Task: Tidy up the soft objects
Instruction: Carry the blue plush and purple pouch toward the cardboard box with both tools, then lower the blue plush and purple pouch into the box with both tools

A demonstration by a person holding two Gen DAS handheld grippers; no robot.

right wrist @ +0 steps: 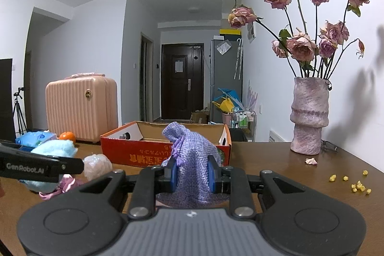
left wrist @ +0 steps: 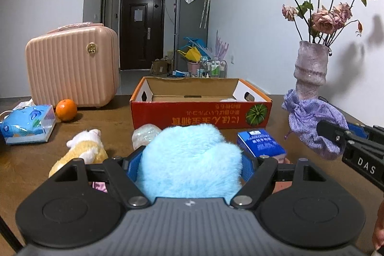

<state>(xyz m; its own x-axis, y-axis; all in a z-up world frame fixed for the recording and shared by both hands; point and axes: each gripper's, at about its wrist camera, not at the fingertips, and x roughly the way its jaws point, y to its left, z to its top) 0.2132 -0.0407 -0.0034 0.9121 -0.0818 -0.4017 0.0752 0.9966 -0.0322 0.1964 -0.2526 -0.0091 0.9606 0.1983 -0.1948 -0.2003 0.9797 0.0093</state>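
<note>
The left gripper (left wrist: 189, 163) is clamped on a fluffy light-blue plush (left wrist: 189, 160), its blue pads pressed into the fur on both sides and the toy held clear of the wooden table (left wrist: 28, 160). The right gripper (right wrist: 192, 173) is closed tight on a lilac knit drawstring pouch (right wrist: 192, 160) — the fabric bunches between its pads and the gathered neck stands up above them.

Just past both tools sits an open orange cardboard box (left wrist: 201, 112) with a squash printed on its side; only part of its floor shows. In front of it on the table lie a translucent crinkly ball (left wrist: 145, 134) and a blue carton (left wrist: 260, 143), the ball just left of the plush, the carton just right. A yellow-and-white stuffed animal (left wrist: 80, 151) lies to the left, with a scrap of pink satin (right wrist: 66, 185) near it.

Farther left are a blue tissue pack (left wrist: 26, 125), an orange (left wrist: 66, 109) and a pink ribbed suitcase (left wrist: 72, 66). On the right stands a mauve vase (right wrist: 309, 116) of dried roses (right wrist: 319, 40) — yellow crumbs (right wrist: 357, 185) lie scattered nearby.
</note>
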